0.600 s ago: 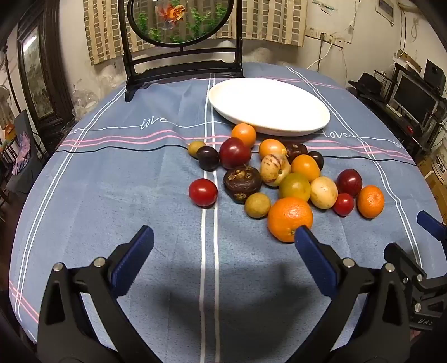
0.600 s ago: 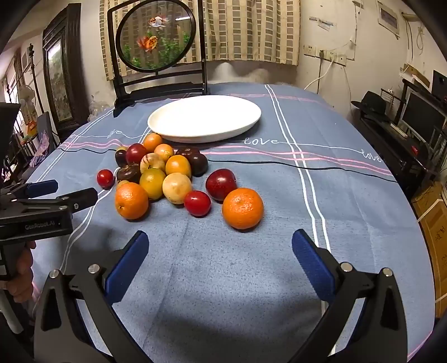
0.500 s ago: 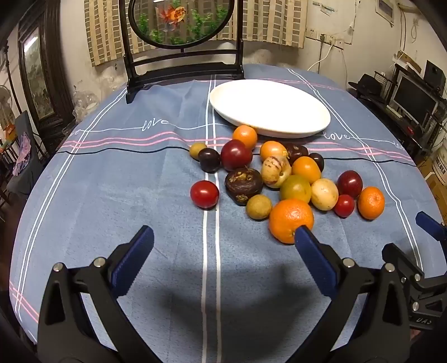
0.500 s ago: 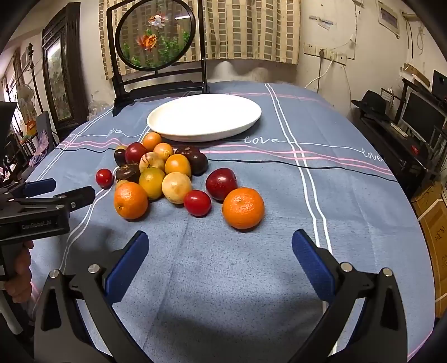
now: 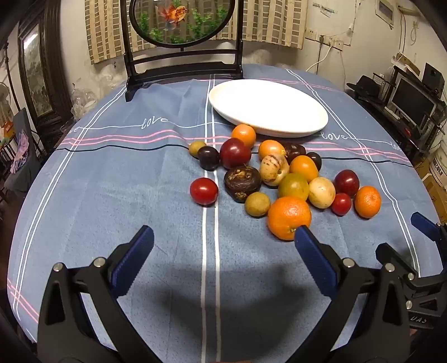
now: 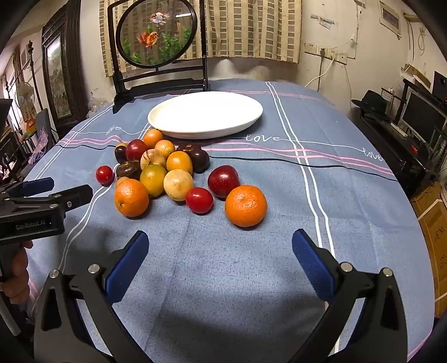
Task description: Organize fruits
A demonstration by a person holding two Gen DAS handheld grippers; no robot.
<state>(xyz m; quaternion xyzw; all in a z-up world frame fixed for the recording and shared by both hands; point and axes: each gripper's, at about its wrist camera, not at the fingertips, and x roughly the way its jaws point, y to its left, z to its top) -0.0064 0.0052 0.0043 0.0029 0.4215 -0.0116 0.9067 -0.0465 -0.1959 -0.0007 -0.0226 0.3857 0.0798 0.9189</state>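
Several fruits lie in a loose pile on the blue tablecloth in front of an empty white plate [image 5: 268, 107] [image 6: 205, 114]. Nearest in the left wrist view are a large orange [image 5: 289, 217] and a red tomato [image 5: 204, 191]. Nearest in the right wrist view are a mandarin [image 6: 245, 205], a small tomato [image 6: 199, 200] and a dark red plum [image 6: 223, 181]. My left gripper [image 5: 222, 251] is open and empty, its right finger just in front of the large orange. My right gripper [image 6: 220, 252] is open and empty, short of the mandarin.
A framed round goldfish screen [image 5: 181, 22] stands at the table's far edge behind the plate. The left gripper's body [image 6: 30, 209] shows at the left of the right wrist view. Shelves with a monitor [image 6: 421, 117] stand right of the table.
Both grippers have edged slightly forward toward the fruit pile. Both stay open and empty; no fruit has moved.
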